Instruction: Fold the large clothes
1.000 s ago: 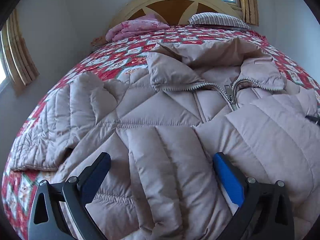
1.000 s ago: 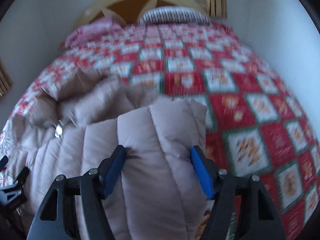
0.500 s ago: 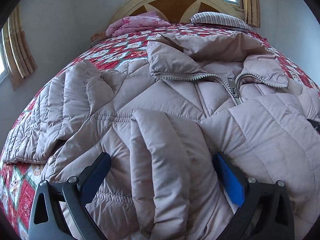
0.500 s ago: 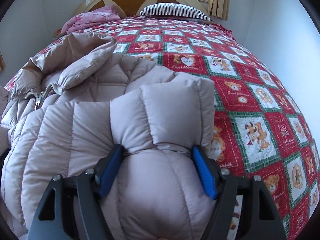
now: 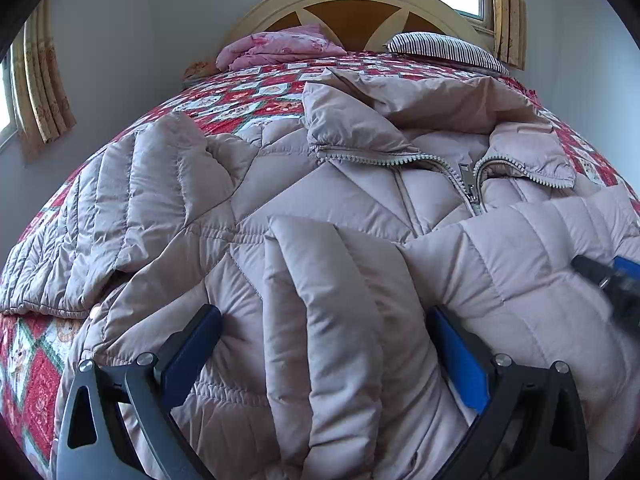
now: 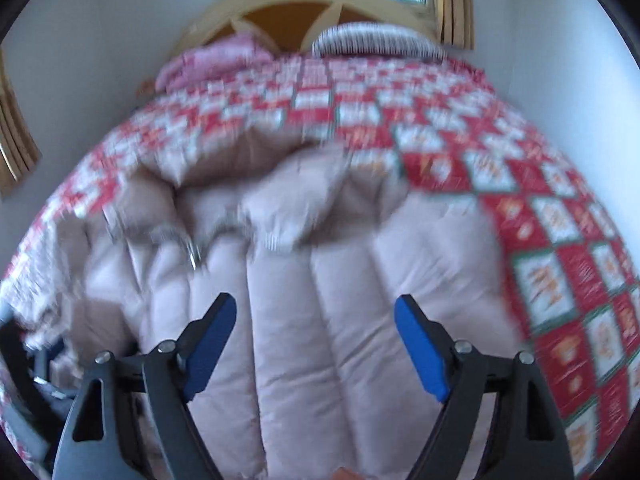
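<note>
A pale pink-beige puffer jacket (image 5: 320, 208) lies front up on the bed, its zipper (image 5: 468, 184) partly open at the collar. One sleeve (image 5: 120, 208) spreads out to the left. My left gripper (image 5: 324, 352) stands open and low over the jacket's front, with a padded fold (image 5: 320, 300) lying between its wide jaws. The other sleeve (image 5: 520, 248) lies folded across the chest. My right gripper (image 6: 316, 340) hovers over that sleeve (image 6: 320, 320). Its jaws are opening, and the pads are clear of the fabric. The right wrist view is blurred. The right gripper (image 5: 616, 280) also shows at the left wrist view's right edge.
A red patchwork quilt (image 6: 560, 260) covers the bed and lies bare to the jacket's right. At the arched wooden headboard (image 5: 360, 12) lie a folded pink blanket (image 5: 280, 48) and a striped pillow (image 5: 440, 48). A curtain (image 5: 44, 92) hangs at the left wall.
My right gripper has let go of the bunched sleeve, widened its jaws and drawn back; the sleeve now lies flat across the jacket. The left gripper has barely moved.
</note>
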